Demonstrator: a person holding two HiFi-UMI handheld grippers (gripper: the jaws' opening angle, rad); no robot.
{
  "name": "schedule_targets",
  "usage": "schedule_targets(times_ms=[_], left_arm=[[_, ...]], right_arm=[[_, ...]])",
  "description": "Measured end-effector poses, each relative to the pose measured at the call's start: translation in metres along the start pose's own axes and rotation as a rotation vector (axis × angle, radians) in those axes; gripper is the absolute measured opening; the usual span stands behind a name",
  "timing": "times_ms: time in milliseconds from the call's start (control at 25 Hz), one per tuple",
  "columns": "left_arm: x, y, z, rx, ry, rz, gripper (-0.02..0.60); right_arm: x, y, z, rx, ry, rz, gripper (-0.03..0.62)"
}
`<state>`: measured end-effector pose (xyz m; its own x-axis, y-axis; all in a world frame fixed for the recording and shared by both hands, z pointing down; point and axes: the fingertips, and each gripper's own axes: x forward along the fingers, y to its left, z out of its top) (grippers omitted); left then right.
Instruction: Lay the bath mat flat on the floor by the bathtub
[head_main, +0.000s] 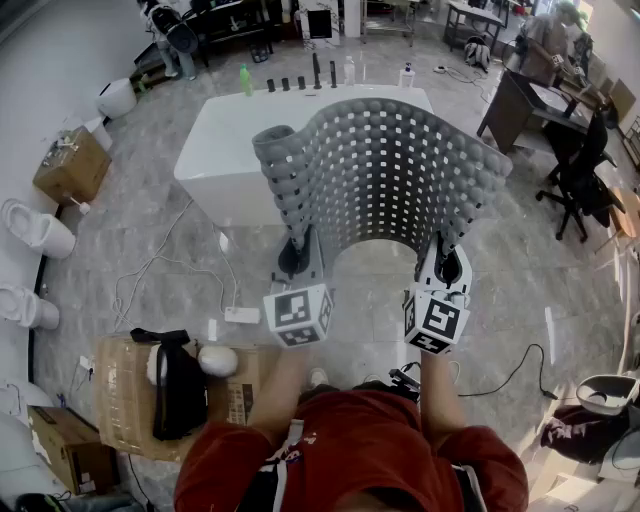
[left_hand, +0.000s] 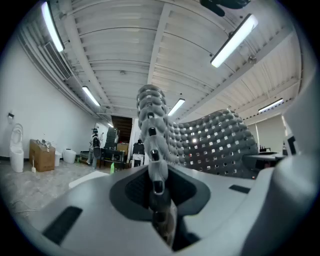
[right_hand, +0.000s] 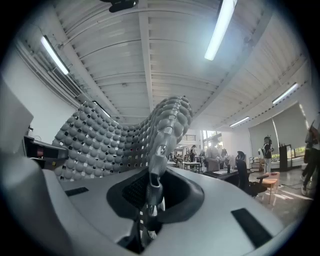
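A grey perforated bath mat (head_main: 390, 170) with a bobbled surface hangs upright in the air, bowed into an arch, in front of the white bathtub (head_main: 225, 150). My left gripper (head_main: 297, 252) is shut on the mat's left edge (left_hand: 152, 145), which runs up between its jaws. My right gripper (head_main: 447, 262) is shut on the mat's right edge (right_hand: 160, 145). In both gripper views the mat (left_hand: 215, 142) curves across toward the other hand. The mat's lower rim hangs above the grey tiled floor (head_main: 380, 300).
Bottles (head_main: 245, 79) stand along the tub's far rim. A cardboard box (head_main: 130, 395) with dark gear lies at the left by my legs, with white cables (head_main: 150, 270) beside it. Toilets (head_main: 35, 228) line the left wall. A desk and office chair (head_main: 575, 180) stand at the right.
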<state>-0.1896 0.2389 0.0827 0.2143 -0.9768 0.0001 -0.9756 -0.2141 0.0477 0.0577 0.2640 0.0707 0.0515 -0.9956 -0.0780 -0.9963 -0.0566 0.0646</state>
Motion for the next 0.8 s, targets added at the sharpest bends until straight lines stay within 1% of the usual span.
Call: schedule_targets(times_ms=[120,400,600,800], left_arm=[[-0.011,0.005,0.003,-0.011,-0.013,-0.006,0.071],[-0.025,0.027,0.014,0.000,-0.025,-0.013,0.067],[-0.023,0.054,0.012,0.008,-0.017,-0.017,0.066],[-0.019,0.074,0.006,0.005,-0.013,-0.039,0.066]], right_arm=[[-0.010,0.010,0.006,-0.005,-0.012,-0.007,0.050],[-0.014,0.035,0.018,-0.006,-0.026,-0.026,0.049],[-0.007,0.063,0.016,0.012,-0.029,-0.029,0.051],[-0.005,0.082,0.011,0.007,-0.029,-0.053,0.049]])
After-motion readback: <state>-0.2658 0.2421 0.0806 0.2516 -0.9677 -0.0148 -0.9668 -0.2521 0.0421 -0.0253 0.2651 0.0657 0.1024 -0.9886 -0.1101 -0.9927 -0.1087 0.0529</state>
